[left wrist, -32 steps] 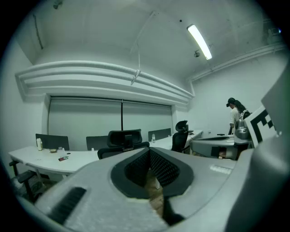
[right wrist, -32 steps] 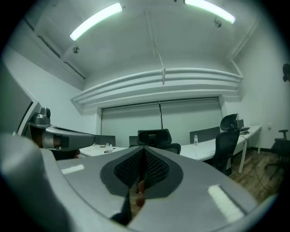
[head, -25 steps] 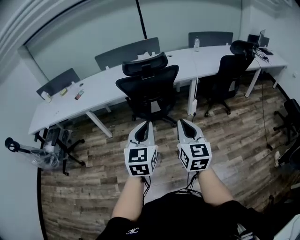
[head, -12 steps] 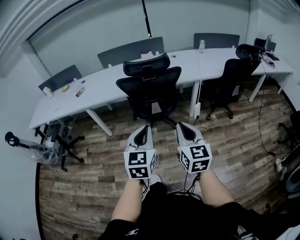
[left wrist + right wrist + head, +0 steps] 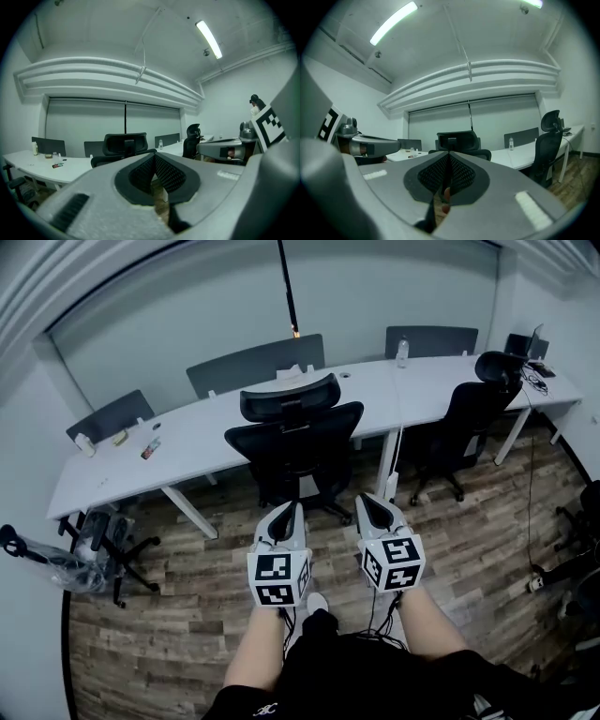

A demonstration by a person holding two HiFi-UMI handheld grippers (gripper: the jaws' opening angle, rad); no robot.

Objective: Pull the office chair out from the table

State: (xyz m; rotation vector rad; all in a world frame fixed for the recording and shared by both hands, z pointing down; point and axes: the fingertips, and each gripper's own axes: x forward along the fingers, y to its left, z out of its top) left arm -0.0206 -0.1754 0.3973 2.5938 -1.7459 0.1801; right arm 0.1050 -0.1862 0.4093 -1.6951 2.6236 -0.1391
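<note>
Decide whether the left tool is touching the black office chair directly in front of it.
Apart. The left gripper view shows the office chair standing well beyond the tips of the shut left tool, with open room between them.

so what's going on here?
A person holds the left tongs and right tongs side by side over the wood floor. Both are shut and empty, pointing at the black office chair at the long white table. Neither touches the chair, which is not yet pulled out.
</note>
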